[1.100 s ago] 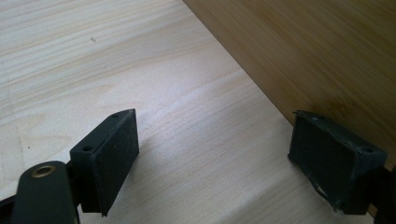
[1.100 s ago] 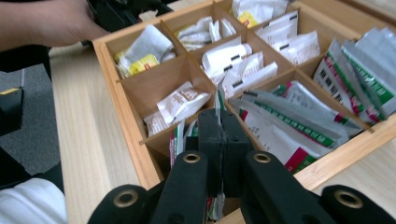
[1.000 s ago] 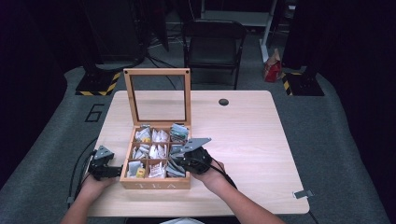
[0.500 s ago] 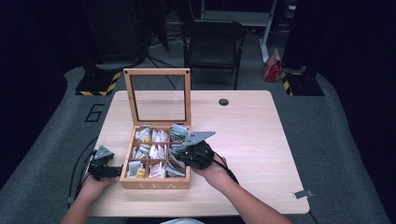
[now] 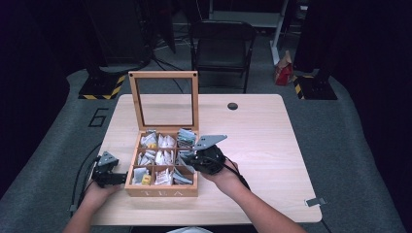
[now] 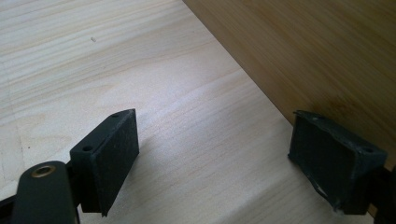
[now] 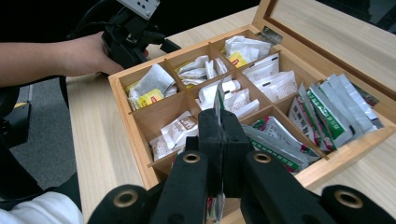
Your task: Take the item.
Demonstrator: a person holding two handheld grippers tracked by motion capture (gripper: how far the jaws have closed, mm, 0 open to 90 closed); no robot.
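While the left gripper [image 6: 210,163] gapes empty beside the wooden tea box [image 5: 163,187], the right gripper [image 7: 218,126] pinches a thin paper tea sachet [image 7: 217,100] (light, floppy, tearable); best grasped edgewise.

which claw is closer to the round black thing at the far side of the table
Right. The right claw sits over the tea box's right compartments, shut on a tea packet, nearer the round black thing. The left claw is open, at the box's left outer wall.
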